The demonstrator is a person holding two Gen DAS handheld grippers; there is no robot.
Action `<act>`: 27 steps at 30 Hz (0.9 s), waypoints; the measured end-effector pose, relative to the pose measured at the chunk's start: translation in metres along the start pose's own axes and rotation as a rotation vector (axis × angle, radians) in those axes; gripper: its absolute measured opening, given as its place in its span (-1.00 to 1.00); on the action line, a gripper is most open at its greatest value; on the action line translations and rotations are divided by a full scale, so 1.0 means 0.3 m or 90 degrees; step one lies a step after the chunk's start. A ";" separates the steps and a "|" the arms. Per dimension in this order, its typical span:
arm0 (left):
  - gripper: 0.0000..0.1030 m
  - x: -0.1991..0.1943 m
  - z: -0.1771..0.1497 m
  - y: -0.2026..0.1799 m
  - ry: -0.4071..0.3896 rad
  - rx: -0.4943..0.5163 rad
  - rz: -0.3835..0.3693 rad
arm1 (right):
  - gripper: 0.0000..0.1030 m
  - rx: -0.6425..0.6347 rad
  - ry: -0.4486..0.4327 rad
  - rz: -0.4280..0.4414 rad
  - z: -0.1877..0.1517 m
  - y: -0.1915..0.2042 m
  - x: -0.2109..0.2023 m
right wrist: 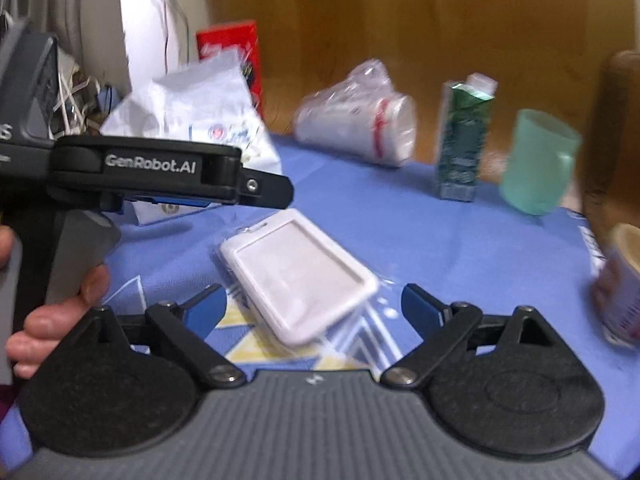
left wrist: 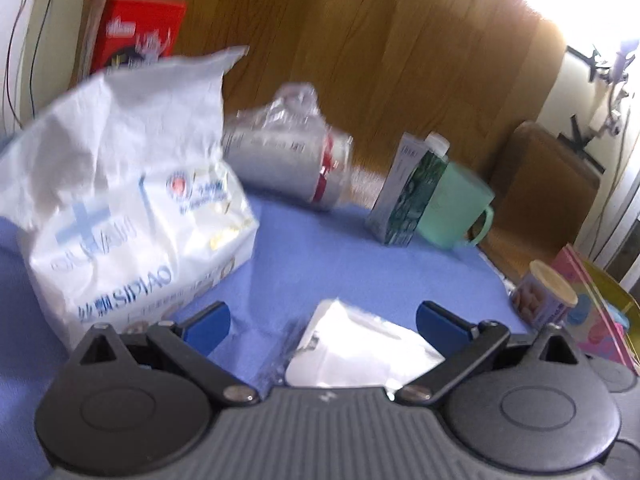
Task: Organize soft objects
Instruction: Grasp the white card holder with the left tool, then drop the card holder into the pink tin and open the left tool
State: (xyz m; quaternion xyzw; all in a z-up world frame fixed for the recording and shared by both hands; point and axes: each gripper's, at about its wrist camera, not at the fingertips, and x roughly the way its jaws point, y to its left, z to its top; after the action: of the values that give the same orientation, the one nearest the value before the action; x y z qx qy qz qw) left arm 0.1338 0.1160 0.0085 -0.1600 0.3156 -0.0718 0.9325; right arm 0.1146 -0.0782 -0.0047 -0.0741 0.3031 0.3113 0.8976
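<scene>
Both grippers hover spread wide, gripping nothing: the left gripper (left wrist: 322, 322) and right gripper (right wrist: 312, 306) each frame the white card holder (right wrist: 298, 270) lying flat in clear wrap on the blue cloth (right wrist: 460, 240). The tissue pack (left wrist: 120, 216) stands to its left.

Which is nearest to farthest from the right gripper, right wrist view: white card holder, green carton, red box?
From the right gripper:
1. White plastic card holder, between the open fingers.
2. Green drink carton, ahead, right.
3. Red box, far back, left.
</scene>
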 end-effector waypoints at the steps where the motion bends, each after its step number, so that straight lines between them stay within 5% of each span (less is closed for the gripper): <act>1: 0.99 0.019 -0.003 0.008 0.018 -0.005 -0.007 | 0.87 -0.002 0.015 0.001 0.005 -0.001 0.029; 3: 0.92 0.052 -0.012 0.018 0.056 -0.016 -0.038 | 0.77 -0.013 0.035 -0.005 0.003 0.002 0.067; 7: 0.66 0.048 -0.034 -0.031 0.063 0.036 -0.061 | 0.19 -0.016 0.018 -0.012 -0.015 0.010 0.044; 15: 0.56 -0.004 -0.101 -0.252 0.067 0.135 -0.175 | 0.09 0.003 -0.053 -0.112 -0.144 -0.004 -0.184; 27: 0.63 -0.055 -0.109 -0.973 0.010 0.344 -0.321 | 0.11 0.096 -0.210 -0.335 -0.269 -0.250 -0.654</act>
State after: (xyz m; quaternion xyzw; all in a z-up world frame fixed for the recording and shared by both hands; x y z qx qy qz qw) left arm 0.0912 -0.1624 0.0935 0.0198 0.2428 -0.3809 0.8919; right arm -0.0026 -0.2645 0.0421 -0.0317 0.1461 0.0526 0.9874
